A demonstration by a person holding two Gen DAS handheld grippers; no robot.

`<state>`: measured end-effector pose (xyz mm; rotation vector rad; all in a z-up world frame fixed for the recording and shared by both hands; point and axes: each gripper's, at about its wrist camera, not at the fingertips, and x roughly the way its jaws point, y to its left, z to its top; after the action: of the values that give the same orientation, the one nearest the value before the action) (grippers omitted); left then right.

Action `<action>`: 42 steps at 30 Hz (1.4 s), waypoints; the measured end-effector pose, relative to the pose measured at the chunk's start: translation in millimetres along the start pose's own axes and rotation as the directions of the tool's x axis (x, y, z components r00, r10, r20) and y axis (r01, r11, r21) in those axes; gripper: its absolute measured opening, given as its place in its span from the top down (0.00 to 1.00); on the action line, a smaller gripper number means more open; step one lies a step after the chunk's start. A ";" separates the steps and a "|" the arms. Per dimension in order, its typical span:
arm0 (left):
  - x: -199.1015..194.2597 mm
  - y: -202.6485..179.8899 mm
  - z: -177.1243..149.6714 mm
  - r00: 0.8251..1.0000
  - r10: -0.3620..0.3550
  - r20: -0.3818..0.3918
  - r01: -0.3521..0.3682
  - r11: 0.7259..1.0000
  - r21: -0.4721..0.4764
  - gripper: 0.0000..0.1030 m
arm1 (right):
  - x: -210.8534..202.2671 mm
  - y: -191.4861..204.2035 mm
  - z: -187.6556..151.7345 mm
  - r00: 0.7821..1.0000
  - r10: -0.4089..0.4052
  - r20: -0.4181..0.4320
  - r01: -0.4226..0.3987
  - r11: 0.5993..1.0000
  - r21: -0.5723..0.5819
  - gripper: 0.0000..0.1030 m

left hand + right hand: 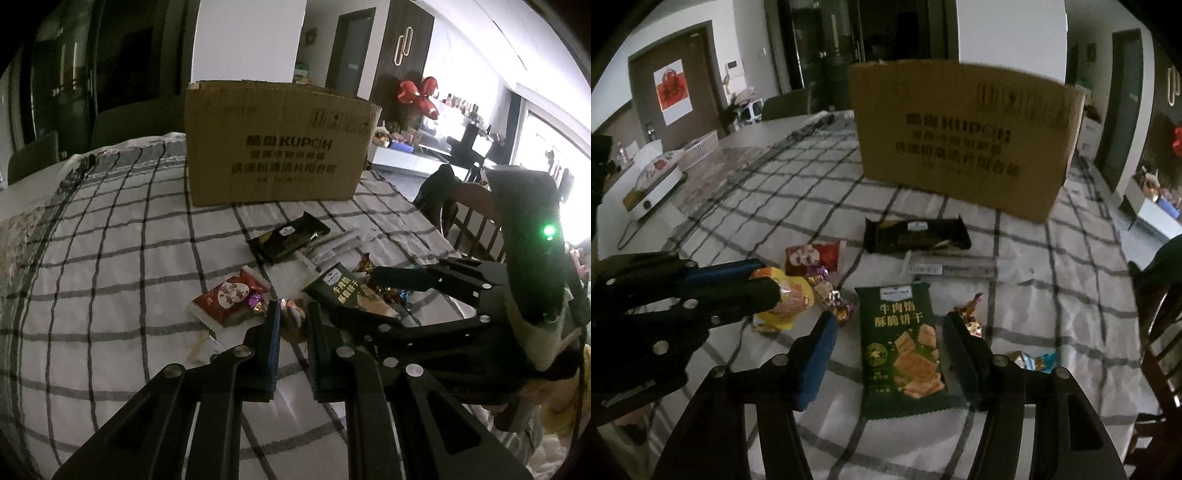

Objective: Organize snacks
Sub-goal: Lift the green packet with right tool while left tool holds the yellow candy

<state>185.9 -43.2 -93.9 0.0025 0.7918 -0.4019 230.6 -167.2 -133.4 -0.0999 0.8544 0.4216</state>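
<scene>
My left gripper [293, 314] is closed on an orange-yellow snack packet [291, 317], which also shows in the right wrist view [790, 299] between the left fingers [738, 291]. My right gripper [890, 328] is open, its fingers on either side of a green cracker packet [905, 347] lying on the checked cloth; that packet shows in the left wrist view [351, 295] too. A black packet [918, 234], a red packet [812, 256] and several wrapped candies [833, 295] lie nearby. A cardboard box [964, 136] stands behind them.
The table has a checked cloth [1052, 266]. A clear flat wrapper [945, 267] lies before the black packet. A blue candy [1036, 360] lies at right. A wooden chair [1160, 350] stands at the right edge. A white appliance [653, 184] sits far left.
</scene>
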 end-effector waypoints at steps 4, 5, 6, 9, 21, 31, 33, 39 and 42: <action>5.5 3.7 -2.7 1.000 -0.009 -0.019 0.009 1.000 -0.019 0.87 | 8.7 -0.8 -1.3 1.000 -0.002 -0.021 0.002 1.000 -0.001 0.44; 6.5 4.7 -3.5 1.000 -0.015 -0.022 0.015 1.000 -0.026 0.88 | 11.3 -0.2 -1.9 1.000 -0.002 -0.030 0.002 1.000 -0.005 0.48; 7.6 5.6 -3.4 0.999 -0.020 -0.025 0.019 0.999 -0.030 0.88 | 12.5 0.1 -2.1 0.999 -0.005 -0.033 0.004 1.000 -0.007 0.48; 11.6 6.6 -5.5 0.999 -0.032 -0.036 0.031 0.999 -0.038 0.88 | 14.0 -1.3 -2.3 0.999 -0.006 -0.035 0.006 1.000 0.002 0.54; 27.2 18.1 -11.8 0.994 -0.065 -0.086 0.055 0.991 -0.120 0.84 | 10.7 -1.1 -4.3 1.000 -0.018 -0.023 0.018 1.000 0.017 0.55; 39.0 23.6 -15.7 0.992 -0.070 -0.107 0.052 0.985 -0.162 0.75 | 9.4 0.8 -4.9 1.000 -0.025 -0.020 0.025 1.000 0.019 0.55; 41.1 23.0 -17.1 0.991 -0.074 -0.108 0.056 0.985 -0.161 0.76 | 9.7 0.9 -5.4 0.999 -0.025 -0.019 0.026 0.999 0.020 0.55; 32.8 23.2 -15.9 0.992 -0.073 -0.099 0.056 0.984 -0.170 0.77 | 6.4 0.3 -5.6 0.999 -0.035 -0.007 0.035 0.999 0.029 0.56; 18.6 18.6 -9.1 0.997 -0.050 -0.066 0.040 0.989 -0.144 0.77 | -0.2 0.8 -4.0 0.999 -0.038 0.012 0.038 0.999 0.034 0.56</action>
<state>197.9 -31.1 -115.9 -0.1355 0.8895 -0.3894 227.3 -167.6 -135.8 -0.0824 0.8453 0.3717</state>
